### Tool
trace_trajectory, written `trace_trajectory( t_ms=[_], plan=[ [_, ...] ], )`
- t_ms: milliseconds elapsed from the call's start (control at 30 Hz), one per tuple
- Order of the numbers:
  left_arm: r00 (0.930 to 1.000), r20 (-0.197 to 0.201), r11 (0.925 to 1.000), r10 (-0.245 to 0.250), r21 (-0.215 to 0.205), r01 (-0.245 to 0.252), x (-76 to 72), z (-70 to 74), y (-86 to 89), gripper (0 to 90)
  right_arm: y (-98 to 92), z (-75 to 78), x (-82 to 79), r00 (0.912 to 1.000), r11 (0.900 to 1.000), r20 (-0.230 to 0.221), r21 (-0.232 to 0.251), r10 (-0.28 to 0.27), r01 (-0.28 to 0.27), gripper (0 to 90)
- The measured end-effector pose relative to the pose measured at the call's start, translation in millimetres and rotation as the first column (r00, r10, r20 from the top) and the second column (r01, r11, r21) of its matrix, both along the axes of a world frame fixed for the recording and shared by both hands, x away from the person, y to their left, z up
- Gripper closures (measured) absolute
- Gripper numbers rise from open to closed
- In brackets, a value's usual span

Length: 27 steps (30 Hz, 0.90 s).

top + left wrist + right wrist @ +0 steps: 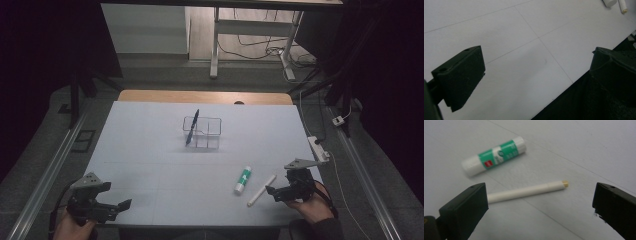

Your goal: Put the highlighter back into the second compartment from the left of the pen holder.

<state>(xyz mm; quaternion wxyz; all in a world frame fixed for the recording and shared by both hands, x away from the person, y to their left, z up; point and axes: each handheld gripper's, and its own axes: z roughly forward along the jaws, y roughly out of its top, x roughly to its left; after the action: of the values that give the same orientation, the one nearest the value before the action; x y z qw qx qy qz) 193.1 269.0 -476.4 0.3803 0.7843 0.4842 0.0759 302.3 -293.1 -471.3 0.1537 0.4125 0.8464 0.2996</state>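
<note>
Table (150, 150): pale sheet covering the top, faint grid lines, a strip of wood bare at the far edge.

Clear organiser (202, 132): centre of the sheet, toward the far side; divided into compartments. A dark pen (192, 127) stands tilted in its left part, top leaning right and far.

Left gripper (112, 207): near-left corner, held low over bare sheet. Jaws wide apart in the left gripper view, nothing between them. Well apart from every loose item.

Right gripper (275, 191): near-right, jaws pointing left across the table. Spread wide in the right gripper view, holding nothing.

Glue stick (243, 180): white with a green label, lying flat just left of the white stick, not touching it. In the right gripper view it (494, 156) lies beyond the stick.

White stick (261, 190): slim, pen-like, lying flat just off the right gripper's tips. Long axis runs near-left to far-right on the table. In the right gripper view the stick (526, 191) lies crosswise between the open jaws, one end hidden behind the left jaw, the tan-tipped end short of the right jaw.

Judgement: the right hand is far the nearer. The stick lies roughly along the closing line of the jaws, so a turn of the wrist looks needed before a pinch would take it across its width.
</note>
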Motion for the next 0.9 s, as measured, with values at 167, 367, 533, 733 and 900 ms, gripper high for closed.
trace_trajectory(
  t_ms=[167, 367, 533, 733, 900],
  plan=[
    [1.0, -0.001, 1.0, 0.0, -0.006, 0.0, 0.2, -0.1, 0.6, 0.2, -6.1, -11.6, 14.8, 0.9997, 0.998, -0.024, -0.055, -0.003, 0.002, 0.7],
    [1.0, -0.005, 1.0, 0.002, -0.007, -0.002, 0.8, -0.4, 0.6, 0.5, -8.9, -15.1, 24.4, 0.9993, 0.998, -0.033, -0.061, -0.014, 0.012, 5.9],
    [1.0, -0.007, 1.0, 0.001, -0.007, -0.001, 1.0, -0.4, 0.6, 0.7, -13.6, -16.0, 32.4, 0.9988, 0.996, -0.038, -0.09, -0.03, 0.026, 21.4],
    [1.0, -0.008, 1.0, 0.0, -0.008, 0.0, 1.1, -0.4, 0.6, 0.7, -15.4, -16.2, 39.8, 0.9965, 0.994, -0.082, -0.104, -0.02, 0.012, 49.5],
    [1.0, -0.008, 1.0, 0.0, -0.009, 0.0, 1.1, -0.5, 0.7, 0.8, -14.9, -17.6, 43.2, 0.9908, 0.994, -0.135, -0.105, 0.007, -0.021, 74.9]
  ],
)
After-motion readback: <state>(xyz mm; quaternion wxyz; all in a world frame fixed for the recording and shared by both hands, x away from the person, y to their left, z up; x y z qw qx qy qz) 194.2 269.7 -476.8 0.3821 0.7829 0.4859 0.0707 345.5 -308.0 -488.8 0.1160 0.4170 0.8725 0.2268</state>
